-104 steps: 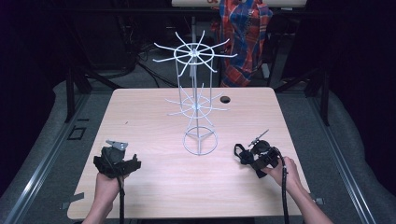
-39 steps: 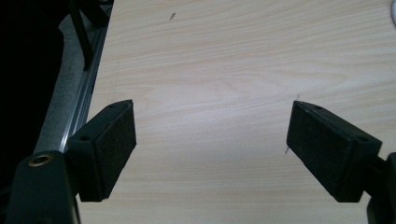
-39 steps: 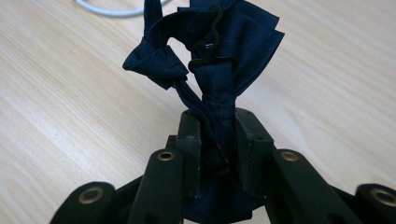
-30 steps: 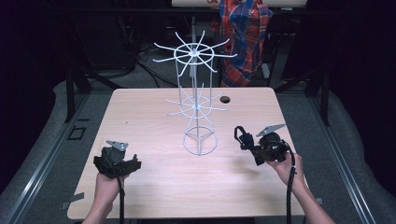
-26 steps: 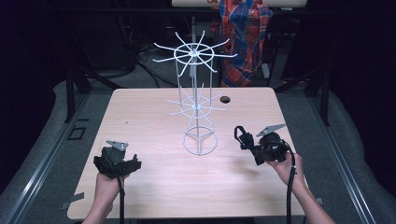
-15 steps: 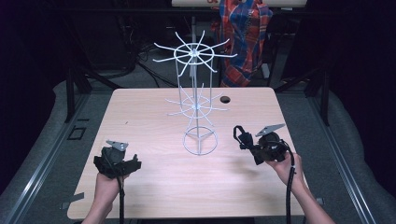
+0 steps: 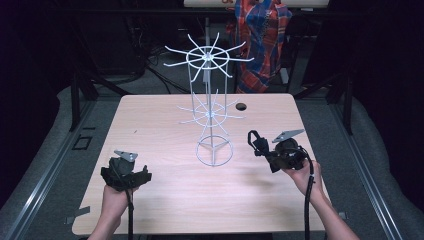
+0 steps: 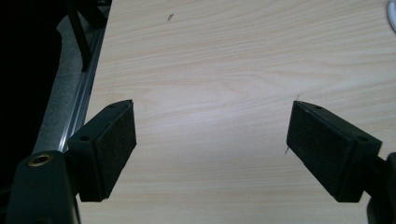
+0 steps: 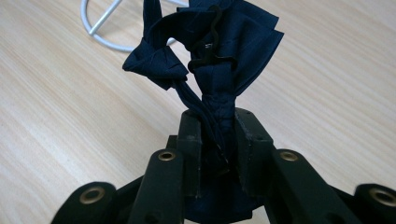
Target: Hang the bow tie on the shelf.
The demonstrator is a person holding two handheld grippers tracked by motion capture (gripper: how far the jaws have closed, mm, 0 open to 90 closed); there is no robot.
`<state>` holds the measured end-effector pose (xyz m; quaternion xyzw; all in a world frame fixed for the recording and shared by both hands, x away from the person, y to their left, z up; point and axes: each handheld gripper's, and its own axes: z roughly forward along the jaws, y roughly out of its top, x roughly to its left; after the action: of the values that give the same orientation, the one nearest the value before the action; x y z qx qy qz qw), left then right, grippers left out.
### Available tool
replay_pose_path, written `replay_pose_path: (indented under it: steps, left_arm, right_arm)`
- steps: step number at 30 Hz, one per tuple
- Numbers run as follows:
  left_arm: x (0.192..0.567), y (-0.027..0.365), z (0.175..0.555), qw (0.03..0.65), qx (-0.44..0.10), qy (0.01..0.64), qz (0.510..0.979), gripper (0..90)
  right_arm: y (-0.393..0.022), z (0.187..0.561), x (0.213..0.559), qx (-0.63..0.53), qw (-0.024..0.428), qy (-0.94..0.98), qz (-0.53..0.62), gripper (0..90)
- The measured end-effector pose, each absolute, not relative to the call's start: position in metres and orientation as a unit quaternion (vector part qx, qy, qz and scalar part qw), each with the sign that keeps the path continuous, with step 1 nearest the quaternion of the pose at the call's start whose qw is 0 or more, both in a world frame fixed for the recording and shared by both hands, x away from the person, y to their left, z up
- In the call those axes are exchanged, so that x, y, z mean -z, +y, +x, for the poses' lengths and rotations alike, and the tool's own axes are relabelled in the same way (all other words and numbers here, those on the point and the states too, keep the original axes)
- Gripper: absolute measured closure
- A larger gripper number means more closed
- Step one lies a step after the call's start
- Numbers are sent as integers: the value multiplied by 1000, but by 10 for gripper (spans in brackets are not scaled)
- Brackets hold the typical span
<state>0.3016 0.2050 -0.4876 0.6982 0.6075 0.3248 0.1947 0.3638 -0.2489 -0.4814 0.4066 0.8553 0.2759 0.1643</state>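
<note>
While the right gripper (image 9: 218,135) is clamped on a bunched dark blue cloth (image 9: 219,56) with a small black hook (image 9: 210,42) on it, it holds the cloth above the desk (image 7: 165,200), just beside the base ring of the white wire rack (image 7: 212,105). Near the desk's left front, the left gripper (image 8: 212,149) rests with jaws wide apart, bare wood between them.

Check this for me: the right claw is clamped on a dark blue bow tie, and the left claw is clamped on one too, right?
Only half right. The left claw is open and holds nothing, as the left gripper view shows. The right claw is indeed clamped on the dark blue bow tie.
</note>
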Motion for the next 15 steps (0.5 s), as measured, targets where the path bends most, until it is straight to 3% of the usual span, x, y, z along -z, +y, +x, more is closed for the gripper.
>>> replay_pose_path:
  steps: [15]
  left_arm:
    - [487, 205, 301, 196, -325, 607, 698, 163]
  right_arm:
    - [-242, 368, 471, -291, 173, 850, 403, 737]
